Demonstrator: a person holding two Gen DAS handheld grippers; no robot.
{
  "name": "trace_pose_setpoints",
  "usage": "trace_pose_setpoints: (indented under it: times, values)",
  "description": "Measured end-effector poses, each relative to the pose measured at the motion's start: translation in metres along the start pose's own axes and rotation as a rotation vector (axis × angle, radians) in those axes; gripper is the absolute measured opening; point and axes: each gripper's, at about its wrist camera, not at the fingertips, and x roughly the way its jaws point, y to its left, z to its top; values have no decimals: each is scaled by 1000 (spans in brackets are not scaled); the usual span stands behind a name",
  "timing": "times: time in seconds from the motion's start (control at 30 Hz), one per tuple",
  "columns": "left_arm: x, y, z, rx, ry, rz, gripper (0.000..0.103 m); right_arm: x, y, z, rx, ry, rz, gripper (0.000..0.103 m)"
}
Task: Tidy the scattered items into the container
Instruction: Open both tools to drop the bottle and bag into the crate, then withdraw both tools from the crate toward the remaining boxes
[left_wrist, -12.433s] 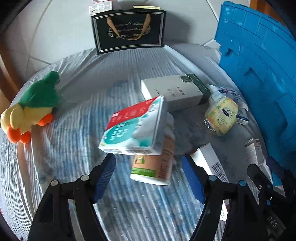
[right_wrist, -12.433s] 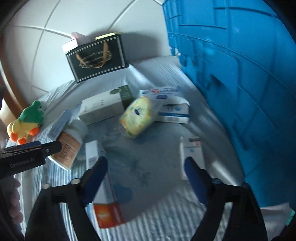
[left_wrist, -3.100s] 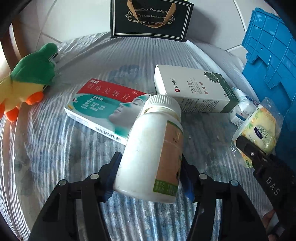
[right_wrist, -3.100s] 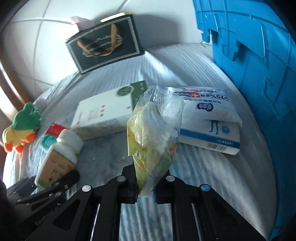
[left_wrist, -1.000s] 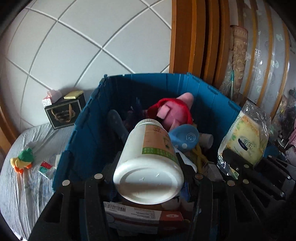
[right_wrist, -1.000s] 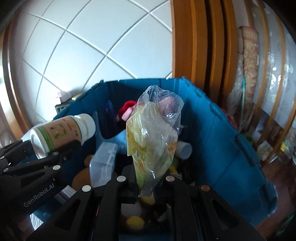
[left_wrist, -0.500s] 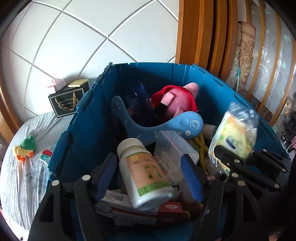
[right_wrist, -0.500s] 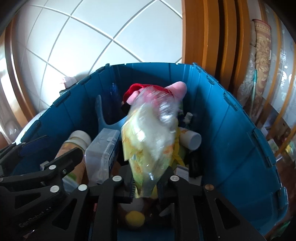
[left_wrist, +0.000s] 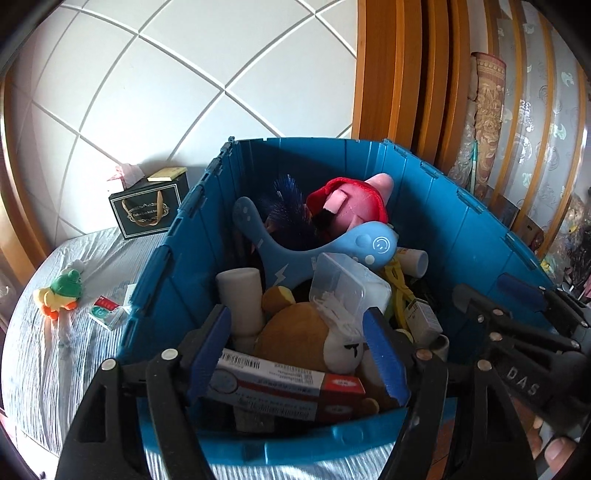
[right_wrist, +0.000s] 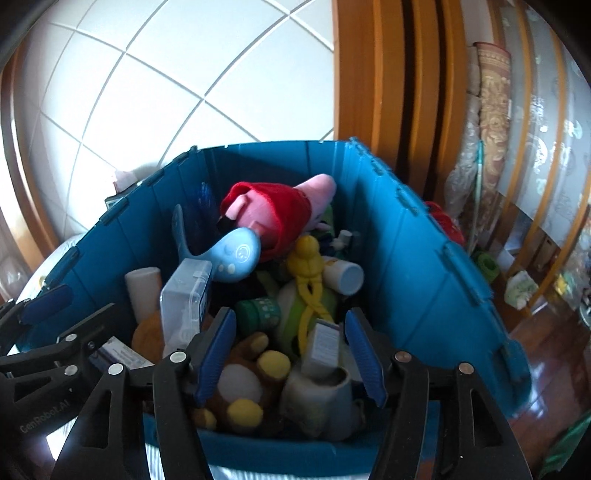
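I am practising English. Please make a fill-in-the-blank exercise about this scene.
1. The container is ____ in colour.
2. The pink plush toy wears a ____ garment.
3. The jaws of the left hand-held gripper stand ____.
4. The green and yellow plush toy lies ____ the container.

Missing words: blue; red; open; outside

Bottle, snack bag dropped into crate; both grippers now empty.

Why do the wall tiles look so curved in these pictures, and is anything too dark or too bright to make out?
Left wrist view: the fisheye lens bows the wall tile lines and blacks out the corners; sunlight brightens the striped cloth. Right wrist view: the same bending; the blue crate is sharp, its lower contents shadowed, and glare shines off the wooden floor at the right.
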Motion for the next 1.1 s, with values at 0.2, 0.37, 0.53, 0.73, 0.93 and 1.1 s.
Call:
trace_pose_setpoints:
  times: [0.2, 0.37, 0.53, 0.73, 0.93, 1.1]
  values:
    - [-32, 7, -10, -8, -58, -2, 73, -31, 2, -5, 13, -58, 23, 74]
    - [-67, 40, -16, -42, -118, 40, 74, -56, 32, 1, -7, -136, 71, 83]
    - [-91, 106, -21, -111, -166, 130, 74, -69, 94, 10, -58, -186, 161, 90]
    - [-99, 214, -38, -199, -175, 215, 93, -72, 195, 12, -120, -237, 248, 103]
    - [-89, 332, -58, -200, -122, 257, 93, -60, 310, 14, -117, -262, 303, 103]
    - [-58, 415, -71, -197, -39, 277, 93, -9, 389, -1, -132, -155, 293, 103]
